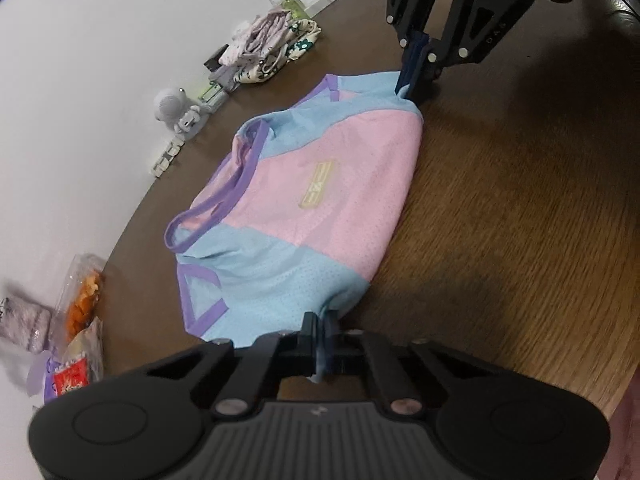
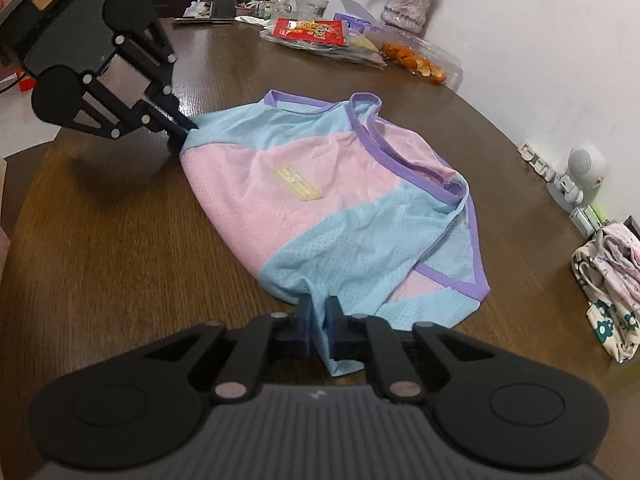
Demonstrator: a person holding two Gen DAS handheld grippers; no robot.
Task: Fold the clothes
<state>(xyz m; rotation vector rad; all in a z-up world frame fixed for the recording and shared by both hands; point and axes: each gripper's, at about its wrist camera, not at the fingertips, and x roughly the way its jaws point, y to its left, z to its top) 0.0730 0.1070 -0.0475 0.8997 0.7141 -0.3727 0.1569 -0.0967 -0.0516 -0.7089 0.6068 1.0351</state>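
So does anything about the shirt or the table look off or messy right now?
Nothing is spilled or damaged. The pink and blue mesh shirt lies rumpled, its purple-trimmed neckline bunched rather than flat. The left hand-held gripper and right hand-held gripper each pinch a hem corner.

The shirt (image 2: pixel 340 208) lies mid-desk (image 2: pixel 120 260). The right gripper (image 2: pixel 320 320) sits at its near corner, the left gripper (image 2: pixel 182 130) at its far-left corner. Folded clothes (image 2: pixel 608 280) lie right; snack bags (image 2: pixel 320 36) lie far behind.
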